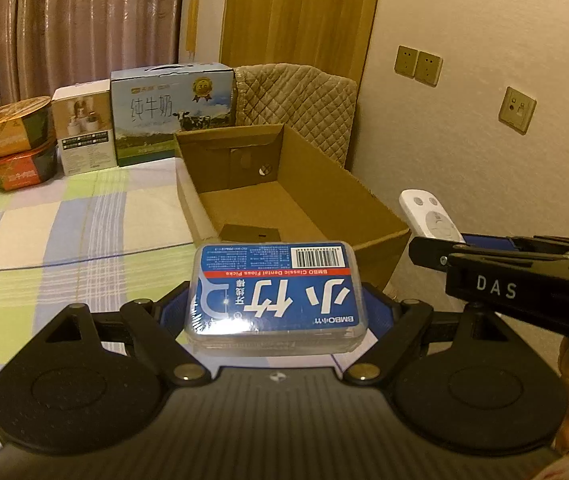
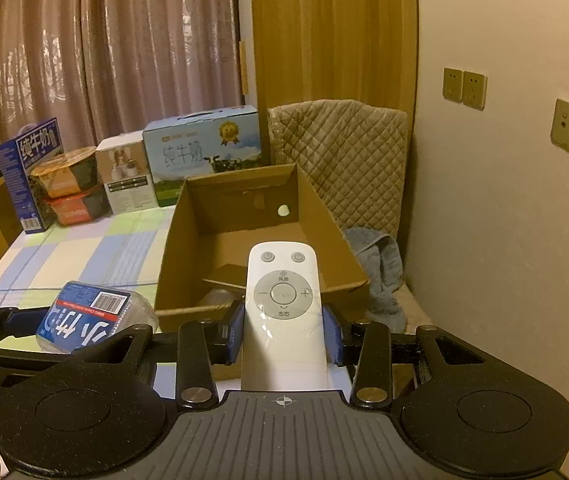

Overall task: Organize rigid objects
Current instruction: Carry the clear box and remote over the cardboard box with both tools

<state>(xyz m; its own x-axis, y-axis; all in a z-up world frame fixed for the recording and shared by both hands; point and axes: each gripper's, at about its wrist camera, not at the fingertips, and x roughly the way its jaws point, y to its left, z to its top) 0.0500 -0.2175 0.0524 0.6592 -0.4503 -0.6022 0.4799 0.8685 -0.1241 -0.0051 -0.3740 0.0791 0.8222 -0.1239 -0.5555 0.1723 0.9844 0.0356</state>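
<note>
My left gripper (image 1: 276, 312) is shut on a clear plastic box of dental floss picks (image 1: 276, 292) with a blue label, held just short of the near wall of an open cardboard box (image 1: 296, 200). My right gripper (image 2: 284, 332) is shut on a white remote control (image 2: 283, 312), its blue pads pressing the remote's sides, with the remote's button end over the cardboard box's (image 2: 204, 208) near edge. The floss box (image 2: 84, 316) shows at lower left in the right wrist view. In the left wrist view the remote (image 1: 430, 216) and the right gripper stand at the right.
The cardboard box lies on a checked cloth (image 1: 64, 240). Behind it stand a milk carton case (image 1: 172, 116), a white product box (image 1: 84, 132), two stacked instant noodle bowls (image 1: 16, 144) and a blue milk box (image 2: 28, 176). A quilted cover (image 2: 340, 160) and a blue towel (image 2: 380, 272) lie by the wall.
</note>
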